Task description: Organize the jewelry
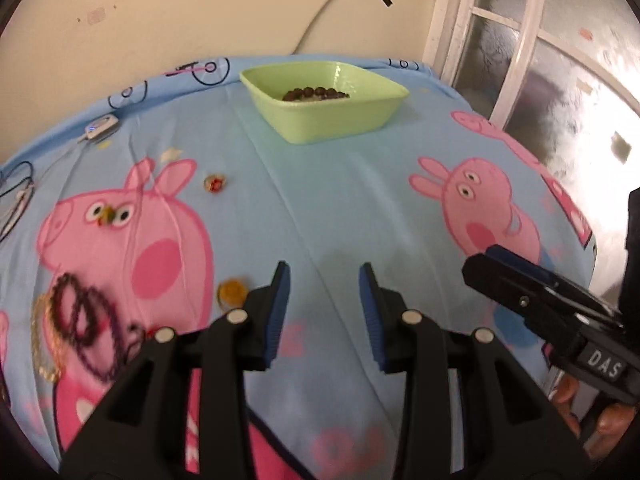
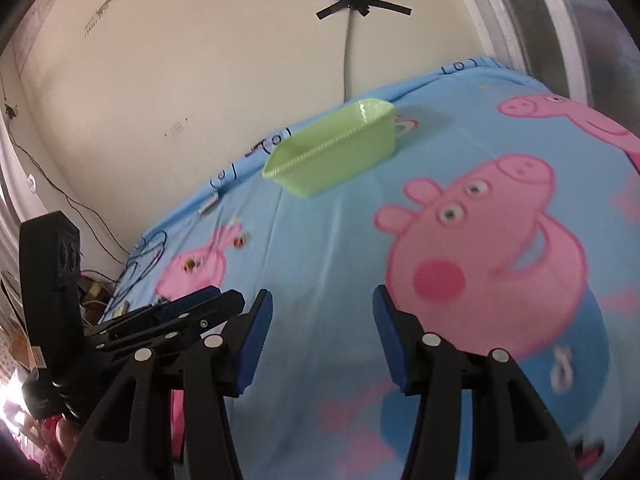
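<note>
We see a soft blue sheet (image 1: 320, 200) with pink pigs on it. A green plastic bowl (image 1: 320, 120) with slanted sides sits at the far edge, and round brown beads (image 1: 316, 94) lie inside. Nearer than the bowl and off to its left lie tangled bead chains (image 1: 84, 320), a small yellow ring (image 1: 232, 292) and a tiny red piece (image 1: 215, 183). Our left gripper (image 1: 324, 280) hovers over the sheet, fingers apart, holding nothing. Our right gripper (image 2: 322, 300) hovers too, fingers wide apart and bare.

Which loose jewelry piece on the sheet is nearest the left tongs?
The amber-yellow ring, just left of the left tongs. The red-gold piece and the beaded necklaces lie farther off.
</note>
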`<state>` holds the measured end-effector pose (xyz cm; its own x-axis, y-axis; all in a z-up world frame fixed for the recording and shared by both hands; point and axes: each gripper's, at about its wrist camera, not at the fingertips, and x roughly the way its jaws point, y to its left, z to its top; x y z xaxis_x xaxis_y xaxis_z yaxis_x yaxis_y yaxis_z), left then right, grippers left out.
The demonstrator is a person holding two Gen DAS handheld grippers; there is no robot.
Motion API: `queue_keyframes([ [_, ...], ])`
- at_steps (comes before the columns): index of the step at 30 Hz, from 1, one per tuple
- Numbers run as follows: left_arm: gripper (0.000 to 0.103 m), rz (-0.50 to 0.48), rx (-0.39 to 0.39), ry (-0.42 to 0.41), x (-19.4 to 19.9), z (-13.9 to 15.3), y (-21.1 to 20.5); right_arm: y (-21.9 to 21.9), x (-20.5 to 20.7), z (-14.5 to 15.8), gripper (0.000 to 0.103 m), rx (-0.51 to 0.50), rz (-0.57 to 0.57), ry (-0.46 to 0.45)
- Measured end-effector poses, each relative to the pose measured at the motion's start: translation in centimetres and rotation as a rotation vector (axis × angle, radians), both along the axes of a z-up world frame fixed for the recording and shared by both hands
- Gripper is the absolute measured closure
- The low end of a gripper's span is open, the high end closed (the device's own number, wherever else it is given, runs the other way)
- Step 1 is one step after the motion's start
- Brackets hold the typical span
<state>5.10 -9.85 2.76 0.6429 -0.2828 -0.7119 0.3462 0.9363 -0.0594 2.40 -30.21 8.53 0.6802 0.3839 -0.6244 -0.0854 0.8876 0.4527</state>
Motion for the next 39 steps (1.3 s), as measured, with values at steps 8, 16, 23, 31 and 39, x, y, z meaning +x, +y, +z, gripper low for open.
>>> queue_keyframes([
  [8, 0.058, 0.012, 0.033, -0.045, -3.7, -0.3, 0.5, 0.6, -3.5, -1.0, 0.075, -0.009, -0.025, 0.046],
  [16, 0.058, 0.044, 0.065, -0.038, -5.1, -1.7, 1.8, 1.3, -5.2, -1.7, 0.065, 0.027, -0.051, 0.008],
  [23, 0.055, 0.046, 0.067, -0.031, -5.3, -2.7, 2.1, 2.2, -5.9, -1.8, 0.053, 0.01, -0.048, -0.063],
  [31, 0.033, 0.002, 0.054, -0.054, -5.7, -3.2, 1.6, 3.2, -5.8, -1.9, 0.027, 0.004, 0.013, -0.104],
  [39, 0.019, -0.043, 0.056, -0.051, -5.5, -3.5, 1.2, 3.6, -5.8, -2.0, 0.023, -0.004, 0.022, -0.126],
])
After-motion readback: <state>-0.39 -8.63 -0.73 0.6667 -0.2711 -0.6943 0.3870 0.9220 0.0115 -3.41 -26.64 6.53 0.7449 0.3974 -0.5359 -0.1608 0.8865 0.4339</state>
